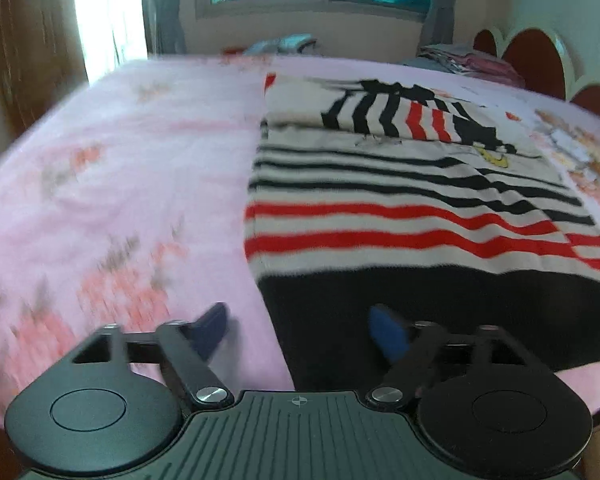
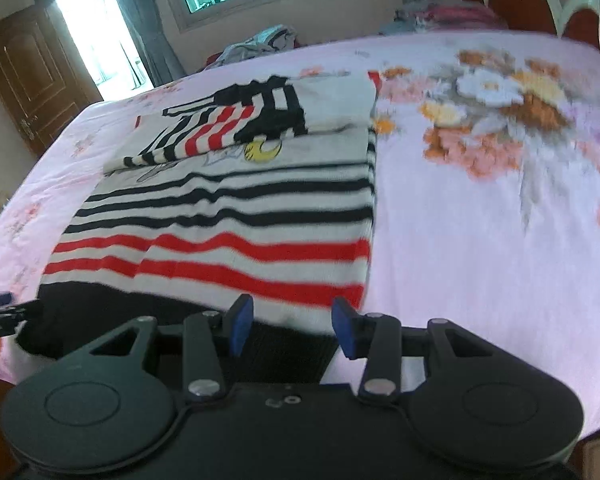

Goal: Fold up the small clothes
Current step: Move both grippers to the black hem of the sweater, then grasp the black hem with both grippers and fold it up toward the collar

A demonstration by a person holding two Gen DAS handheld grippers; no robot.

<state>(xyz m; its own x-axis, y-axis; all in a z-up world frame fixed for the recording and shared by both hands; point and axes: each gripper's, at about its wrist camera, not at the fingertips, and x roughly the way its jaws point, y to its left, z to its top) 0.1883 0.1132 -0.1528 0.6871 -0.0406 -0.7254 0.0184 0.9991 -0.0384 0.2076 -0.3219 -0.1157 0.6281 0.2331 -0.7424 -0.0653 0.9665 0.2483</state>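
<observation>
Striped sweater (image 1: 412, 208) lies flat on the pink floral bedsheet (image 1: 120, 184), hem w/ the black band (image 1: 440, 320) nearest both cams, neck end toward the far side of the bed. Looks partway folded: body is a tidy rectangle w/ straight side edges, & 1 striped sleeve (image 2: 220, 128) is laid across the chest over the cartoon print, so sides & sleeves seem already tucked in. What's left, I'd judge, is the lengthwise fold, i.e. bringing the hem up toward the collar, maybe 1 or 2 times, then setting it aside. Left gripper (image 1: 300, 332) hovers at the sweater's near-left corner, jaws apart & nothing pinched; 1 blue pad sits over the sheet, the other over the black band, so the side edge runs between them but isn't clamped. Right gripper (image 2: 292, 328) sits over the near-right part of the hem, jaws partly apart, black band seen in the gap; pads don't look pressed on cloth, so not grasping yet. Left tool's tip also pokes in at the left edge of the right wrist view. Both views are blurred, so fine contact is hard to confirm. Other clothes (image 2: 260, 42) piled at the far bed edge, & a stack (image 1: 468, 60) near the headboard, can't tell whether done or waiting.
</observation>
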